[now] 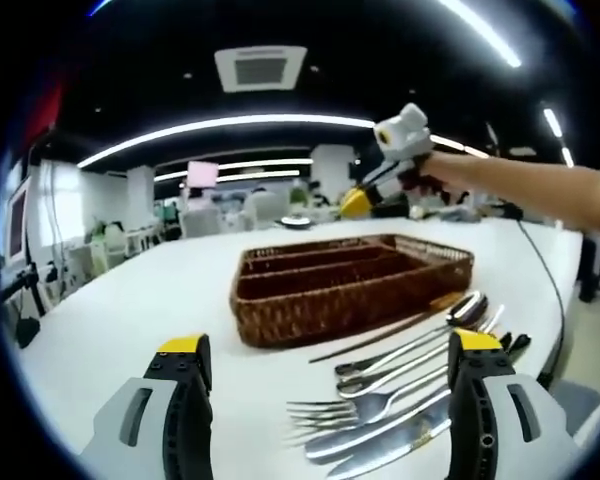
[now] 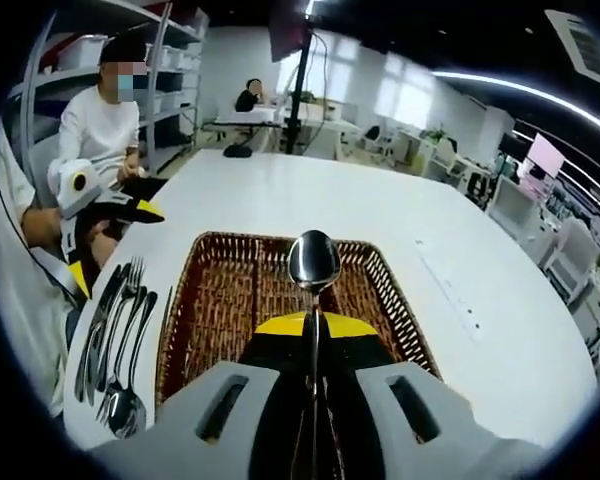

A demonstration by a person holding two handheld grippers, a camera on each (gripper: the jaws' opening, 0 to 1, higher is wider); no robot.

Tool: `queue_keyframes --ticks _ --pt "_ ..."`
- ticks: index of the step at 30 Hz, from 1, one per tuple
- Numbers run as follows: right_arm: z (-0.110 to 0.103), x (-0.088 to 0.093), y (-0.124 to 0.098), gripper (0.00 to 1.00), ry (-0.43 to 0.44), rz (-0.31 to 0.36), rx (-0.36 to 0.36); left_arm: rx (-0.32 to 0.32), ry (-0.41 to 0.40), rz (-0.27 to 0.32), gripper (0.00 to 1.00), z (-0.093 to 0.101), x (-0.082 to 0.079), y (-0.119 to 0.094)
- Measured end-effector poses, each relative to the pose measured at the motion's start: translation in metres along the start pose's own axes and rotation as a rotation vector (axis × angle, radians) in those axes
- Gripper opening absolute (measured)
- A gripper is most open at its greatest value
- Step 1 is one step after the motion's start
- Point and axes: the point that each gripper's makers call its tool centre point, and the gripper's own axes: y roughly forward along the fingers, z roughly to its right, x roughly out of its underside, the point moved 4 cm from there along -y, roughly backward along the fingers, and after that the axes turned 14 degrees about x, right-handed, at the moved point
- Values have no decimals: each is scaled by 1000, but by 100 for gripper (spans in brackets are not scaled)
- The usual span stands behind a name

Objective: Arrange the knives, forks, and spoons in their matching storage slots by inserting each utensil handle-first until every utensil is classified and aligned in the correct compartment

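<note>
White and broad, the office table (image 1: 130, 300) carries a brown woven wicker cutlery tray (image 1: 350, 285) with long compartments, and open-plan desks and strip lights fill the room behind. In the left gripper view, the left gripper (image 1: 325, 375) hangs low over the table with its yellow-tipped grey jaws spread wide and nothing between them; just beyond them a loose pile of steel forks, spoons and knives (image 1: 400, 395) lies on the table beside the tray. The right gripper (image 1: 365, 200) appears further back, raised above the tray's far side. In the right gripper view, that gripper's jaws are closed on the handle of a polished steel spoon (image 2: 313, 262), whose bowl points forward over the tray (image 2: 220, 300). A seated person in white (image 2: 95, 125) sits beyond the table's corner.
</note>
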Motion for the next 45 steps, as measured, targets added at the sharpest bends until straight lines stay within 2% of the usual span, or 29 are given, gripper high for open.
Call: queue_keyframes --ticks 4,8,14,16,18,20,27,35,37,44,45 --pt "3 2 -3 3 1 -1 10 0 -7 -8 99 -1 3 3" --pt "2 2 -6 3 -1 10 13 13 10 -2 99 0 -1 5" --pt "6 -1 -1 3 1 4 14 12 20 0 99 -8 -5 1" --pt "6 0 0 3 10 3 9 10 23 -29 99 -10 -1 -1" --pt "6 0 1 3 12 4 7 -2 39 -18 99 -12 -1 -4" --pt "7 0 1 3 9 2 10 10 16 -6 99 -12 -1 -5" --pt "9 0 4 3 8 2 20 -5 31 -12 99 -14 -1 -4" --pt "12 7 14 3 23 -5 5 -4 13 1 99 -16 -1 0" --pt "12 8 16 3 24 -3 1 2 -11 27 99 -16 -3 0" --pt "14 18 26 3 4 -27 -8 -5 -21 14 99 -21 -1 0" --pt "17 18 27 3 -10 -20 8 -5 -18 1 99 -22 1 0"
